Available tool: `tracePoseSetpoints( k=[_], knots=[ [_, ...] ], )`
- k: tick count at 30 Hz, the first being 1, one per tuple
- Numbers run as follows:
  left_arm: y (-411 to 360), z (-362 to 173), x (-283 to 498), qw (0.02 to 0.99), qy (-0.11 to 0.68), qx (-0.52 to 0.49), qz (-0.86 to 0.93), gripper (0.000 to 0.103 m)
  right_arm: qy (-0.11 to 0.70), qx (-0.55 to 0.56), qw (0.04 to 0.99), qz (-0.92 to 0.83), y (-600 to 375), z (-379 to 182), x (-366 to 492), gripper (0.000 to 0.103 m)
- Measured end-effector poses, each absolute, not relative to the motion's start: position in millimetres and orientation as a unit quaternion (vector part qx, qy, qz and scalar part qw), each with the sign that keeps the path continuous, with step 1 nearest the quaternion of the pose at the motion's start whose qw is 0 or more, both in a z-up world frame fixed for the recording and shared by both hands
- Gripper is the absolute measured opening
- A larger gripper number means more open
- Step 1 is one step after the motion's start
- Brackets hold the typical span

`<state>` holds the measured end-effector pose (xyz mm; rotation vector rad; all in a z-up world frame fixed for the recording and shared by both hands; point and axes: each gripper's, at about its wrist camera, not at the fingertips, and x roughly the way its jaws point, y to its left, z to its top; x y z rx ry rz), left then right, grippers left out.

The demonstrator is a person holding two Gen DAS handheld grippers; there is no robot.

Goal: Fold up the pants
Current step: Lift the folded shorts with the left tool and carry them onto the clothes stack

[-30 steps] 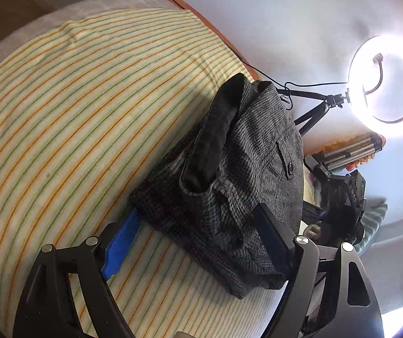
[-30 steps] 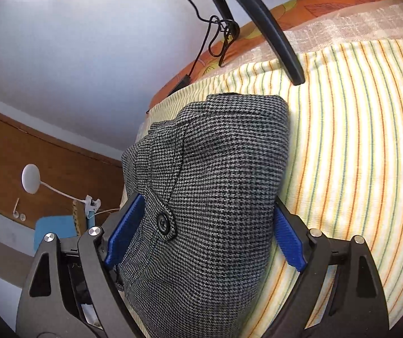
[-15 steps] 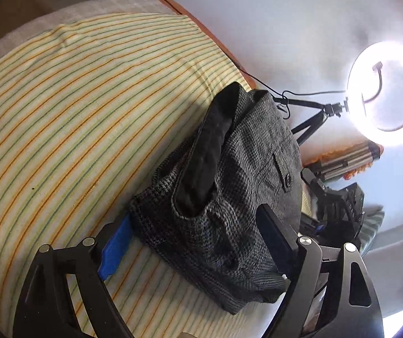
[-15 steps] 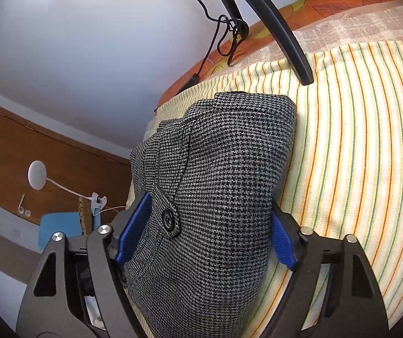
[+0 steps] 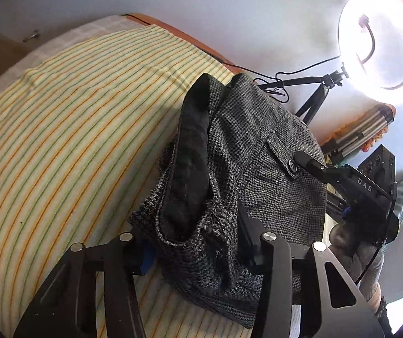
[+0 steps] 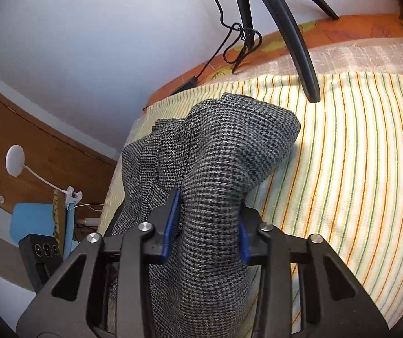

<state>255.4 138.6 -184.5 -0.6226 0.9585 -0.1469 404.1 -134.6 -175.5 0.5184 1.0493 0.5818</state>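
A striped sheet (image 5: 68, 129) in yellow, orange and green covers the bed ahead of both tools and spreads wide to the left of the left gripper (image 5: 194, 249) and to the right of the right gripper (image 6: 208, 222). The pants (image 5: 246, 155), grey houndstooth and folded into a thick bundle, lie on this sheet directly in front of both tools. In the left wrist view the bundle runs away from the fingers toward the wall, with its dark lining (image 5: 193, 152) open on the side facing left and a buttoned pocket flap (image 5: 281, 156) on top toward the right.

A bright ring light (image 5: 379, 45) on a tripod stands beyond the pants, up and to the right of the left tool. One tripod leg (image 6: 294, 36) rests on the sheet just past the far end of the bundle in the right wrist view.

The left gripper is clamped on the near edge of the pants, with bunched cloth filling the space between its fingers. The right gripper is also clenched on the pants (image 6: 212, 174), its blue pads (image 6: 171, 225) pressing a narrow waist into the cloth, which rises and widens ahead of it. The right tool shows to the right of the bundle in the left wrist view.
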Motion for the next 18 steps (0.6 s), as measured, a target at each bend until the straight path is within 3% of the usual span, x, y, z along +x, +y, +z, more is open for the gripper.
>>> tracePoseSetpoints(
  k=[6, 11, 18],
  knots=[
    [133.8, -181.8, 255.5, 0.845, 0.445, -0.286, -0.078, 0.04, 0.503, 0.282, 0.772, 0.267, -148.5, -194.4, 407.8, 0.049],
    [126.4, -173.6, 254.3, 0.858, 0.434, -0.262, -0.082, 0.033, 0.485, 0.216, 0.806, 0.263, -135.4, -172.6, 398.5, 0.025],
    [117.3, -155.6, 244.3, 0.875, 0.414, -0.232, -0.095, 0.031, 0.444, 0.118, 0.844, 0.276, -117.8, -117.3, 380.8, 0.02]
  ],
)
